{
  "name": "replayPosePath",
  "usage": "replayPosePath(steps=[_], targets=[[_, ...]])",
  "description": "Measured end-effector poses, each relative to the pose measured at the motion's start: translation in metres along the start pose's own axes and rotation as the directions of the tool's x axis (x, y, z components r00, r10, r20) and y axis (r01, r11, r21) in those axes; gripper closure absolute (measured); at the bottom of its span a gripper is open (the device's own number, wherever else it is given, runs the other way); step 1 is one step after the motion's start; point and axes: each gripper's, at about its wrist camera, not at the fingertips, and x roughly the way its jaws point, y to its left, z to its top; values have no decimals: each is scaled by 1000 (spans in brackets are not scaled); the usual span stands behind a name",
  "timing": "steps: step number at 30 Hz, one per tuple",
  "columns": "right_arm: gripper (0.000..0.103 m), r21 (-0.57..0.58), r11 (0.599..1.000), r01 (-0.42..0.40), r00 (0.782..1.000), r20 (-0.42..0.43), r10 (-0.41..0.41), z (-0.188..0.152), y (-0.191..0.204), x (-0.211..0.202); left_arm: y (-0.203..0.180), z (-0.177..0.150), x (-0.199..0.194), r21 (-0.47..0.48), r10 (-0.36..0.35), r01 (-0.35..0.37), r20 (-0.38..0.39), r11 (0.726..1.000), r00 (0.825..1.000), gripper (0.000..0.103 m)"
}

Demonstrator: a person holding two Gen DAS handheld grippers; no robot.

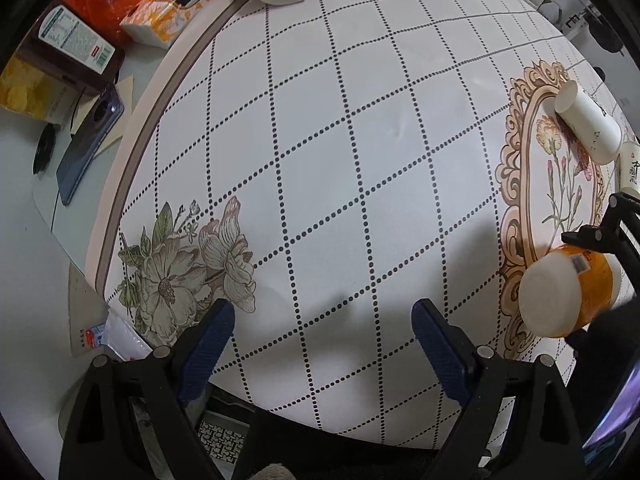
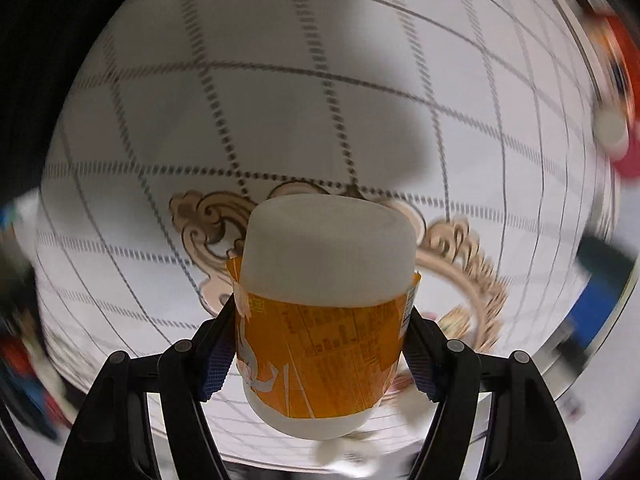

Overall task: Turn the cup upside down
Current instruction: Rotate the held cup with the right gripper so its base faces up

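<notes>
While my right gripper clamps the orange-labelled cup between its 2 blue pads, the cup hangs in the air above the tablecloth, over its ornate beige frame print. I see the cup's white closed end pointing away from the camera. My left gripper hovers over bare checked cloth, jaws spread apart with nothing between them. From there the held cup sits right of the frame print, and a white cup lies tipped on that print.
</notes>
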Motion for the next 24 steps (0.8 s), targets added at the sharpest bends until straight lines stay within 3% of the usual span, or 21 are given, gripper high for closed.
replayPosePath(steps=[3, 6, 10, 13, 17, 24], targets=[[28, 181, 981, -65, 998, 23, 62, -5, -15, 1, -1, 1, -3, 14, 2, -2, 10, 1000, 1000, 12], [28, 356, 925, -135, 991, 57, 123, -12, -28, 3, -6, 5, -9, 28, 8, -8, 16, 1000, 1000, 12], [28, 553, 799, -237, 971, 119, 205, -26, -34, 7, -12, 5, -13, 47, 12, -13, 24, 999, 1000, 12], [28, 671, 674, -308, 950, 176, 259, -36, -40, 12, -18, 5, -17, 63, 15, -17, 31, 998, 999, 12], [28, 783, 459, -419, 899, 288, 331, -52, -45, 21, -26, 4, -20, 85, 14, -17, 39, 996, 999, 12], [28, 853, 182, -490, 842, 409, 351, -79, -55, 37, -33, -1, -23, 111, 10, -15, 45, 994, 999, 12]])
